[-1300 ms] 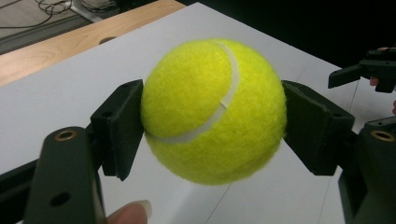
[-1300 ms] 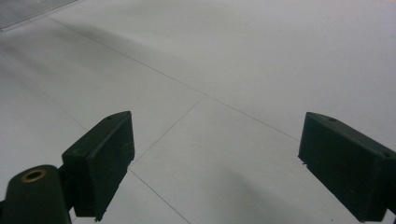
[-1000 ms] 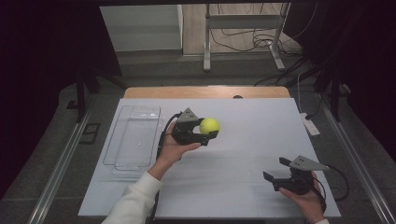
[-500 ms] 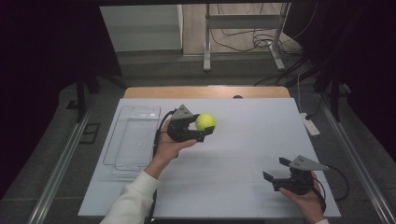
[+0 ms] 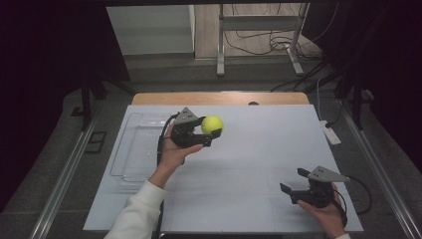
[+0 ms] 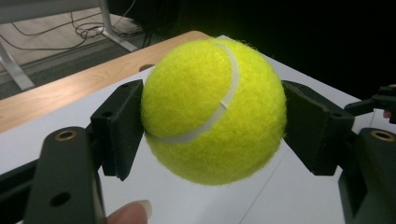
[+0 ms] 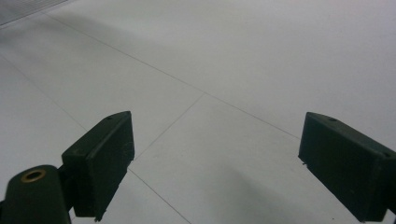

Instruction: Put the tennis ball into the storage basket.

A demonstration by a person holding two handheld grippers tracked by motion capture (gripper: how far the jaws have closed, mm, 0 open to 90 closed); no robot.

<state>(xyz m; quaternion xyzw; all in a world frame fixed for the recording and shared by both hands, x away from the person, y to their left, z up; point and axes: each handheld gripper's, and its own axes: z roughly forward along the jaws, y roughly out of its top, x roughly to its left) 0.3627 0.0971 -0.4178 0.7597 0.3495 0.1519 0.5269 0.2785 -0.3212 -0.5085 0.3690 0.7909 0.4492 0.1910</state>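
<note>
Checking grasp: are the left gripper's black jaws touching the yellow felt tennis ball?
Touching. The left gripper view shows both jaws of the left gripper pressed against the tennis ball, no gap.

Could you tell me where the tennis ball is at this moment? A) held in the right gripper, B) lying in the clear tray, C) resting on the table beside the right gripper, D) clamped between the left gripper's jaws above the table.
D: the tennis ball sits squeezed between both jaws of the left gripper, raised off the white table.

Open white table point(image 5: 249, 164) between tools; clear tray point(image 5: 137, 149) at left.
</note>
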